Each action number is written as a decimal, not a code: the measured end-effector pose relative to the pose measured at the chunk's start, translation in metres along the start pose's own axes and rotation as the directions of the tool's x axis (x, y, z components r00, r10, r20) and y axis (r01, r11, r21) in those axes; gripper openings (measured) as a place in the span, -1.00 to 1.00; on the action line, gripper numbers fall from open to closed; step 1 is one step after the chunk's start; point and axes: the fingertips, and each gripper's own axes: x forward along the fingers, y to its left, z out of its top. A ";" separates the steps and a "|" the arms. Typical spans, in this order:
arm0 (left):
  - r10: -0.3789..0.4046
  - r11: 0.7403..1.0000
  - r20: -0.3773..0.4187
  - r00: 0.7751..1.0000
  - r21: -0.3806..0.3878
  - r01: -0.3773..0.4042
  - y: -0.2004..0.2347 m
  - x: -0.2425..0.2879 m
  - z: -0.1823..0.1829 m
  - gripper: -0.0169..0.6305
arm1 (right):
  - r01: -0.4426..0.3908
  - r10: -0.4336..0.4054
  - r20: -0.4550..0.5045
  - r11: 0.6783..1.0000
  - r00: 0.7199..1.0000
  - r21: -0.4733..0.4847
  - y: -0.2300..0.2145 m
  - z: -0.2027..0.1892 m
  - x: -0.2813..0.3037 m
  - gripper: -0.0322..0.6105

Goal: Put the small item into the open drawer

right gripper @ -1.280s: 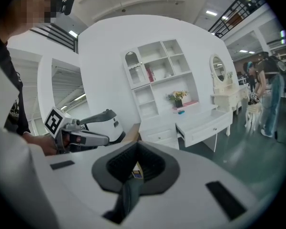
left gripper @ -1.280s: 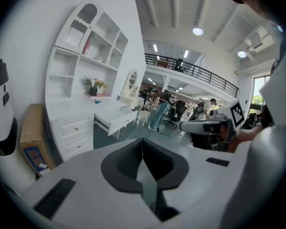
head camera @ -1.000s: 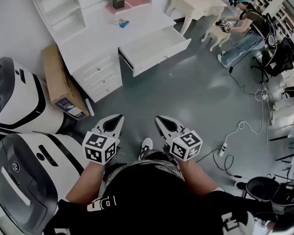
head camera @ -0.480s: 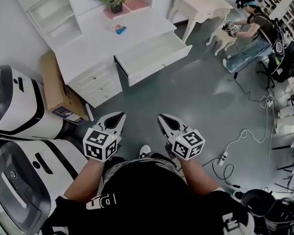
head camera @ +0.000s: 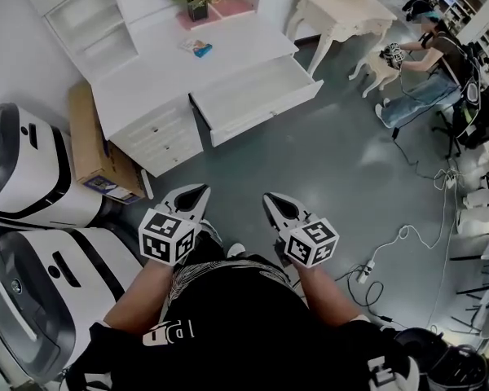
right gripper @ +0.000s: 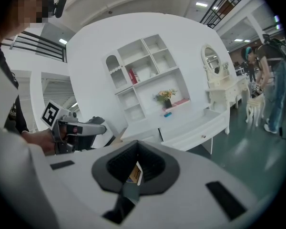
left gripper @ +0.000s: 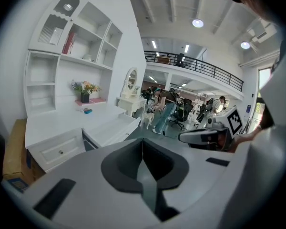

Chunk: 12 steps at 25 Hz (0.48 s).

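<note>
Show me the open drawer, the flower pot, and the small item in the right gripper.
open drawer (head camera: 253,86): head view, bare inside floor.
flower pot (head camera: 197,9): head view, the dark pot.
small item (right gripper: 133,173): right gripper view, printed face between the jaws.

light: bright, even, from ceiling lamps (left gripper: 197,23) | shadows: soft, faint beneath drawer (head camera: 265,114) | glare: mild sheen on floor (head camera: 342,169) | optics: fisheye bend, black corners in both gripper views (head view bends too) | focus: room crisp, frame edges softer

The white desk (head camera: 167,76), with its drawer (head camera: 257,96) pulled open, carries a small blue object (head camera: 200,49) and, at the back, a flower pot (head camera: 197,5) just beside a flat pink thing (head camera: 231,5).
</note>
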 end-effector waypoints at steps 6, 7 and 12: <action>-0.013 1.000 -0.003 1.000 -0.011 0.013 0.011 0.023 0.001 -0.90 | 0.009 -0.009 -0.006 1.000 1.000 -0.001 -0.015 -0.001 0.011 -0.87; -0.019 1.000 -0.003 1.000 -0.010 0.019 0.012 0.028 0.003 -0.90 | 0.014 -0.014 -0.009 1.000 1.000 0.002 -0.019 -0.001 0.013 -0.87; -0.040 0.999 0.007 0.999 -0.001 0.040 0.024 0.053 0.020 -0.90 | 0.034 -0.034 -0.017 0.999 0.999 -0.007 -0.036 0.009 0.025 -0.87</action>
